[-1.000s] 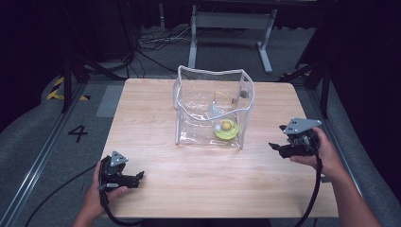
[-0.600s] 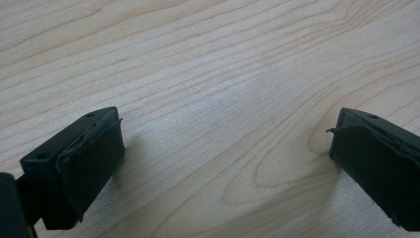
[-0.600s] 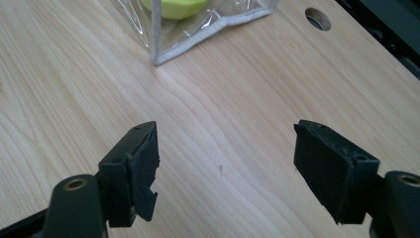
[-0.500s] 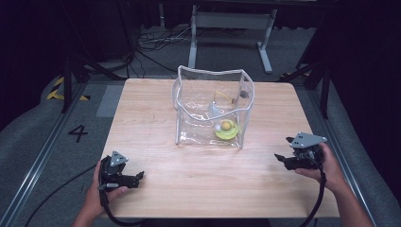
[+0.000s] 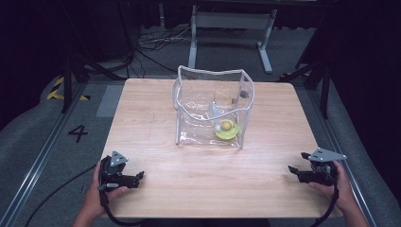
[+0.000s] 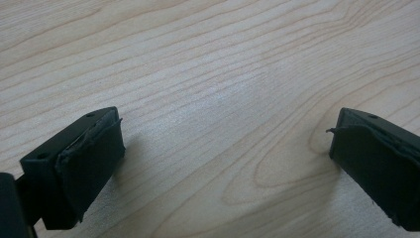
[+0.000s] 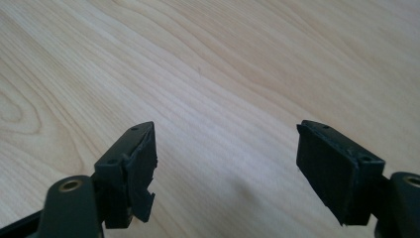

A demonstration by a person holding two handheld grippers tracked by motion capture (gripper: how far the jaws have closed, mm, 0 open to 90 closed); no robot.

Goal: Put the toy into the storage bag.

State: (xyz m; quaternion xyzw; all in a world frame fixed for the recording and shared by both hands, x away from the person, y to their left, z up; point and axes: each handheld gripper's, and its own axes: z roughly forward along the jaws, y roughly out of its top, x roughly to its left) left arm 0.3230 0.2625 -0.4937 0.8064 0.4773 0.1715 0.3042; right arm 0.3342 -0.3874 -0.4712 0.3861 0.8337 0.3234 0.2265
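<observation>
Both grippers sit low at the near edge of the wooden table [image 5: 156, 198], one at each corner, and neither holds anything. The left gripper [image 5: 140, 178] is gripped by the person's left hand [image 5: 101, 189] near the front left corner; its jaws stand wide apart over bare wood grain, with nothing between the pads [image 6: 94, 163]. The right gripper [image 5: 292, 170], in the right hand [image 5: 333, 185] by the front right corner, has just been opening, and its jaws gape over empty tabletop too. Well apart from both, toward the middle of the far half of the table, stands a clear plastic bag [image 5: 213, 106] with a white-trimmed rim, upright and open at the top. Inside it, at the bottom right, lies a yellow-green object [image 5: 226, 128]; what exactly it is I cannot make out.
</observation>
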